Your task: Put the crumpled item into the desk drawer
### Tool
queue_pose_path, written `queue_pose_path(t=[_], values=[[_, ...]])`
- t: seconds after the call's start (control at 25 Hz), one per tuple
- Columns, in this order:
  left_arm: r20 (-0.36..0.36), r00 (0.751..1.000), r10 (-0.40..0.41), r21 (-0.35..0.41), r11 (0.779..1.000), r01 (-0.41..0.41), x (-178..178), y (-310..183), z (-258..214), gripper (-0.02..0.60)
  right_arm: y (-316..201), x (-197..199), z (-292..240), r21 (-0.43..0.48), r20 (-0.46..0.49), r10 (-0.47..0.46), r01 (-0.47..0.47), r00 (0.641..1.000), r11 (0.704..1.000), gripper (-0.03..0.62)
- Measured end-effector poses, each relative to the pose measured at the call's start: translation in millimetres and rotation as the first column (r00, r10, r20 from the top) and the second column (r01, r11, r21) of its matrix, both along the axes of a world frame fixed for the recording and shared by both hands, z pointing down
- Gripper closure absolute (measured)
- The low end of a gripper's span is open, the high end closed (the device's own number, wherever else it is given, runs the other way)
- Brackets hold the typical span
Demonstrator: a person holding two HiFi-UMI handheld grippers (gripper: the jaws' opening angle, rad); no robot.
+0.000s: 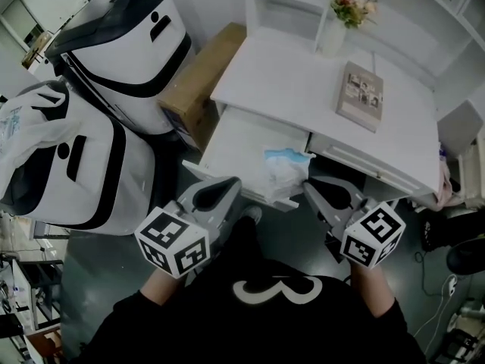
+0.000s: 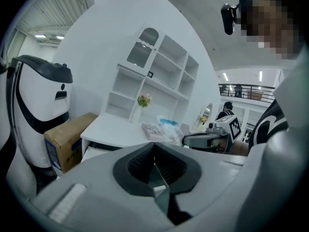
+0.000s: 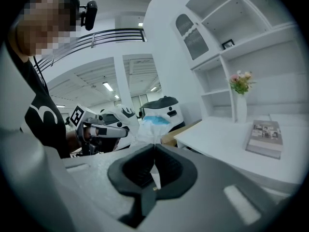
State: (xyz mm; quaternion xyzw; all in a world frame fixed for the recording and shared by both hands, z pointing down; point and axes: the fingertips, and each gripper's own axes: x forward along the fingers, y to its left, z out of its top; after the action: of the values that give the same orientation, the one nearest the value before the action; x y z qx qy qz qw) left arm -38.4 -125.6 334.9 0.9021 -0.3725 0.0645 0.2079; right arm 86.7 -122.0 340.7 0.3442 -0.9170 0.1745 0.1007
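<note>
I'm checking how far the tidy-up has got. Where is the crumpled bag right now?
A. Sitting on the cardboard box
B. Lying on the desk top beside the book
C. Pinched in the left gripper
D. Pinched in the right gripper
D: the right gripper is shut on the crumpled bag, which hangs at the front of the open drawer, while the left gripper holds nothing.

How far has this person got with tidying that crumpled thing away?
Done: the desk drawer stands pulled open. In hand: the right gripper is shut on the crumpled item, at the drawer's front edge; the left gripper is shut, empty. Left: release it inside the drawer.
</note>
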Motion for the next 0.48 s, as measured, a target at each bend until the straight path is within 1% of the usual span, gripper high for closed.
queue_pose_path(t=[0.28, 0.48], values=[[0.015, 0.999, 0.043, -0.054, 0.998, -0.042, 4.7, -64.8, 20.0, 0.572, -60.1, 0.6, 21.7, -0.060, 0.004, 0.031, -0.031, 0.999, 0.998, 0.586], [0.030, 0.998, 0.060, -0.090, 0.994, -0.058, 0.5, -106.0, 37.5, 0.572, -96.8, -3.8, 45.3, -0.111, -0.006, 0.049, -0.049, 0.999, 0.993, 0.586]])
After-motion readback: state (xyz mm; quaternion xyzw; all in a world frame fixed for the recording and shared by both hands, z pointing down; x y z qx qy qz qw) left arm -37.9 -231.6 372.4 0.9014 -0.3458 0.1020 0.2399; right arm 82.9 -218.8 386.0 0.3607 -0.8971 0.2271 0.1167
